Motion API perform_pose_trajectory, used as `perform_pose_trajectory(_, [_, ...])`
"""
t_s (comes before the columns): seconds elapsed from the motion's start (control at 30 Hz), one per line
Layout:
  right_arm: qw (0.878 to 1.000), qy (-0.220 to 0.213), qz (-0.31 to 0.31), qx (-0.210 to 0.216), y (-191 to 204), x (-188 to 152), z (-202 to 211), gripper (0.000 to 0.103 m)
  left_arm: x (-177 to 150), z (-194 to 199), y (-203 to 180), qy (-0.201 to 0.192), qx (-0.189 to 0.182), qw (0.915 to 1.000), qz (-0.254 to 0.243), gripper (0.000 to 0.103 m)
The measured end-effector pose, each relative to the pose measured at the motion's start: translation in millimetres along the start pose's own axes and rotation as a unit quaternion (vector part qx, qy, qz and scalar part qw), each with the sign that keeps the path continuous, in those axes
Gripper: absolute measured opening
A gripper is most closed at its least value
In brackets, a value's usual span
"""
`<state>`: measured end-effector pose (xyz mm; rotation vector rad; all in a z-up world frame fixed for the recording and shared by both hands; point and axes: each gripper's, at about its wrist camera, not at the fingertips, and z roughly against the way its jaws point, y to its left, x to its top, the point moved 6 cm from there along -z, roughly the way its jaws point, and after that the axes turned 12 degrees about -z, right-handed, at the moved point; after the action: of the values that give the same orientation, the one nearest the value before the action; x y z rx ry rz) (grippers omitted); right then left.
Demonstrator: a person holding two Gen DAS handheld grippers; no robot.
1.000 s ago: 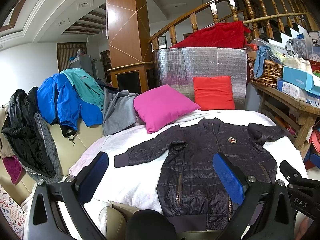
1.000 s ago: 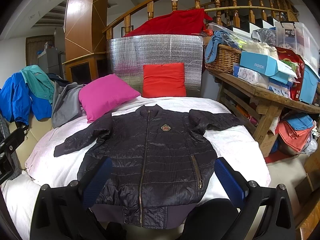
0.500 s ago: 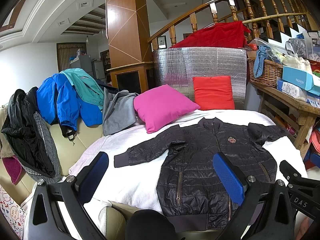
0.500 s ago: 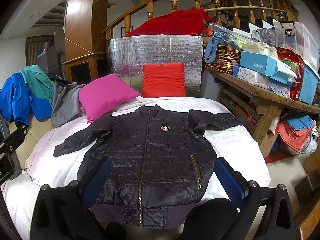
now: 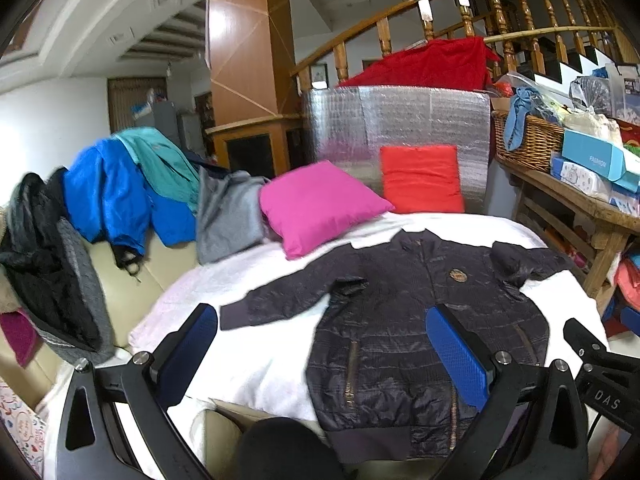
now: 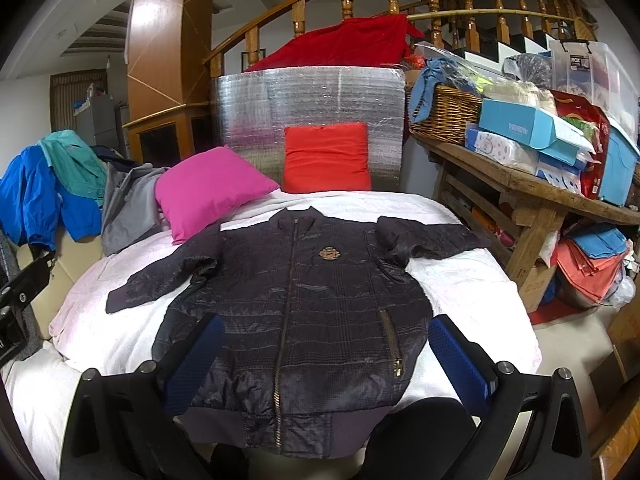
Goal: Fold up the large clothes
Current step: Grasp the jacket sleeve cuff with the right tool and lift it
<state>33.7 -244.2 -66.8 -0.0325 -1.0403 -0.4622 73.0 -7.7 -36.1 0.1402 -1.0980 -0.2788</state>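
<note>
A dark quilted zip jacket lies flat, front up, on a white cloth, sleeves spread to both sides. It also shows in the left wrist view. My left gripper is open and empty, held above the jacket's lower left side and the white cloth. My right gripper is open and empty, held above the jacket's hem. The right gripper's body shows at the right edge of the left wrist view.
A pink cushion and a red cushion lie behind the jacket. Several garments hang over a sofa back at the left. A wooden bench with a basket and boxes stands at the right.
The left wrist view has shifted slightly and is a little blurred; the left gripper has moved a bit. The jacket and the right gripper have not moved.
</note>
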Motion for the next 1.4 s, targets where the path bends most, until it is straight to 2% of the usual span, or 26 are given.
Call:
perform_pose_trajectory(0.1, [1.000, 0.004, -0.026, 0.009, -22, 13, -13, 0.103, 6, -29, -5, 0.030, -0.028, 0.9992, 0.005, 0.103])
perform_pose_trajectory(0.23, [0.996, 0.017, -0.092, 0.005, -76, 42, -48, 0.103, 3, -91, -21, 0.096, -0.062, 0.9934, 0.005, 0.103])
perform_pose_trajectory(0.27, [0.993, 0.024, -0.115, 0.008, -94, 49, -62, 0.103, 0, -117, -29, 0.128, -0.076, 0.9889, 0.003, 0.103])
perform_pose_trajectory(0.33, [0.987, 0.039, -0.156, 0.020, -123, 60, -89, 0.103, -6, -150, -41, 0.163, -0.096, 0.9820, 0.006, 0.103])
perform_pose_trajectory(0.37, [0.982, 0.050, -0.179, 0.030, -138, 64, -105, 0.103, -12, -178, -51, 0.190, -0.108, 0.9759, 0.008, 0.103])
perform_pose_trajectory(0.47, [0.961, 0.080, -0.256, 0.063, -183, 71, -162, 0.103, -25, -237, -73, 0.241, -0.127, 0.9619, 0.016, 0.103])
perform_pose_trajectory(0.5, [0.953, 0.085, -0.281, 0.071, -197, 72, -180, 0.103, -30, -259, -82, 0.259, -0.132, 0.9566, 0.018, 0.103])
perform_pose_trajectory(0.57, [0.929, 0.096, -0.345, 0.093, -230, 72, -222, 0.103, -34, -292, -96, 0.280, -0.139, 0.9495, 0.024, 0.103])
perform_pose_trajectory(0.63, [0.899, 0.102, -0.409, 0.116, -255, 70, -261, 0.103, -34, -318, -106, 0.289, -0.139, 0.9468, 0.024, 0.103])
perform_pose_trajectory(0.77, [0.829, 0.094, -0.529, 0.155, -298, 65, -335, 0.103, -18, -368, -127, 0.280, -0.133, 0.9505, 0.025, 0.103])
perform_pose_trajectory(0.83, [0.806, 0.092, -0.566, 0.148, -318, 67, -369, 0.103, -6, -386, -135, 0.270, -0.135, 0.9530, 0.030, 0.103])
perform_pose_trajectory(0.9, [0.803, 0.088, -0.573, 0.136, -332, 72, -394, 0.101, 4, -400, -140, 0.258, -0.132, 0.9566, 0.032, 0.103])
perform_pose_trajectory(0.97, [0.805, 0.083, -0.576, 0.115, -347, 79, -420, 0.096, 15, -413, -146, 0.235, -0.115, 0.9650, 0.020, 0.103])
perform_pose_trajectory(1.03, [0.801, 0.083, -0.584, 0.101, -358, 83, -442, 0.090, 19, -424, -145, 0.224, -0.102, 0.9693, 0.005, 0.103])
perform_pose_trajectory(1.1, [0.799, 0.086, -0.587, 0.093, -368, 87, -463, 0.086, 17, -432, -146, 0.226, -0.102, 0.9689, -0.002, 0.103])
perform_pose_trajectory(1.17, [0.803, 0.084, -0.584, 0.080, -378, 91, -483, 0.081, 11, -439, -148, 0.231, -0.106, 0.9671, -0.006, 0.103])
perform_pose_trajectory(1.23, [0.812, 0.080, -0.575, 0.059, -385, 94, -493, 0.060, 6, -444, -149, 0.234, -0.107, 0.9663, -0.013, 0.103])
perform_pose_trajectory(1.27, [0.818, 0.076, -0.568, 0.057, -387, 99, -497, 0.053, 4, -446, -150, 0.235, -0.107, 0.9658, -0.019, 0.103])
perform_pose_trajectory(1.33, [0.822, 0.080, -0.560, 0.068, -384, 100, -504, 0.022, 2, -444, -150, 0.234, -0.104, 0.9662, -0.024, 0.103])
perform_pose_trajectory(1.4, [0.832, 0.079, -0.547, 0.057, -378, 100, -505, 0.012, 2, -442, -148, 0.231, -0.101, 0.9674, -0.026, 0.103])
